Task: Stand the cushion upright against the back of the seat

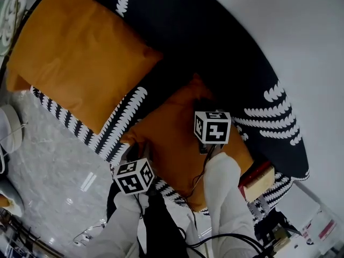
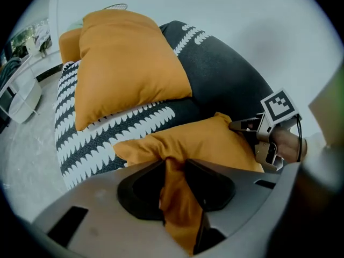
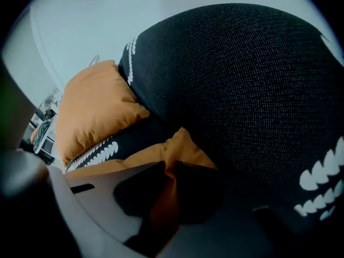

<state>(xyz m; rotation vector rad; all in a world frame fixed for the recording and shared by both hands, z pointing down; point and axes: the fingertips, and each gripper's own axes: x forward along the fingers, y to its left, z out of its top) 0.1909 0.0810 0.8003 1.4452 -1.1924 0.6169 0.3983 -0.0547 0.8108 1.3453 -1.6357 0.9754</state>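
Observation:
A small orange cushion (image 1: 172, 136) lies flat on the black seat with white leaf print (image 1: 115, 130), near its front edge. My left gripper (image 1: 138, 150) is shut on the cushion's near corner; a fold of orange cloth is pinched between the jaws (image 2: 173, 168). My right gripper (image 1: 201, 105) is shut on the cushion's far edge, with cloth bunched between its jaws (image 3: 167, 176); it also shows in the left gripper view (image 2: 236, 126). The seat's dark curved back (image 1: 215, 52) rises right behind it (image 3: 242, 79).
A larger orange cushion (image 1: 75, 58) leans against the back at the seat's left end (image 2: 123, 63). Grey marbled floor (image 1: 48, 160) lies in front, with white objects (image 1: 11, 130) at the left. A red-and-tan block (image 1: 258, 179) sits at the seat's right end.

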